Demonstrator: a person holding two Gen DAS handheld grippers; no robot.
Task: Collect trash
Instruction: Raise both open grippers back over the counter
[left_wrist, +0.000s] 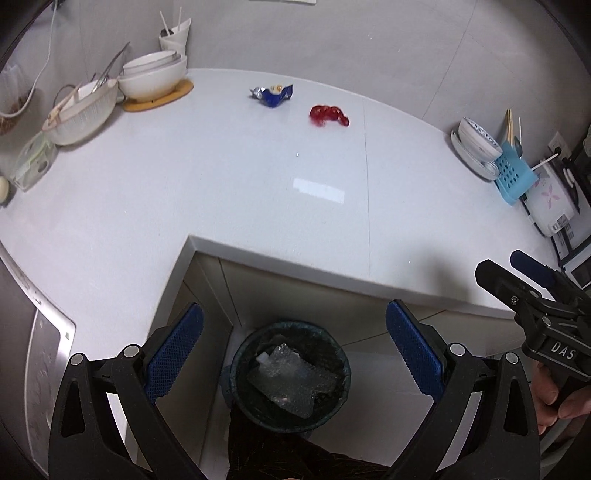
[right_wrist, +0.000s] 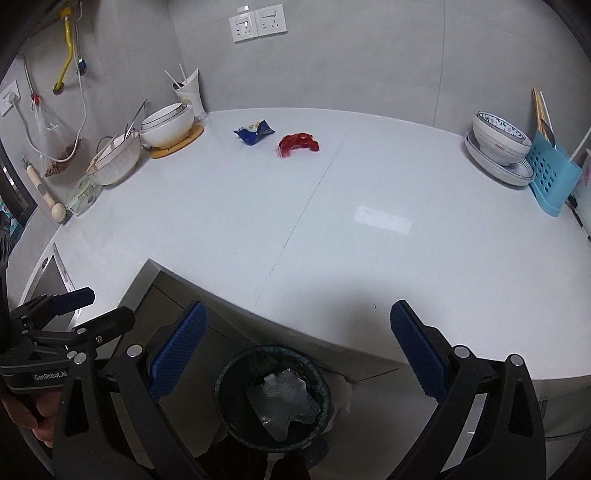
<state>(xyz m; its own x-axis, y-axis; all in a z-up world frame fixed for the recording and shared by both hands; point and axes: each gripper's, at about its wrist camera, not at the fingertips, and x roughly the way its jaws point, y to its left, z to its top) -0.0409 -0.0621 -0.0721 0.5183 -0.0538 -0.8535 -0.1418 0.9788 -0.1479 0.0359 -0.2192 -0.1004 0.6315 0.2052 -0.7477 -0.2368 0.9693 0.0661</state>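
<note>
The bench was pale grey-white. On it lay a blue wrapper and a glossy red wrapper. The caddy was light blue with holes; the bin was dark.

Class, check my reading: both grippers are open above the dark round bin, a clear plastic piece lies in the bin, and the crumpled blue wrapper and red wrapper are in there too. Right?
One thing is wrong. The crumpled blue wrapper and red wrapper lie on the white countertop, not in the dark round bin, as the right wrist view shows. The clear plastic piece is in the bin, and the left gripper and right gripper are open.

rice cooker cut off, bin btm hidden
</note>
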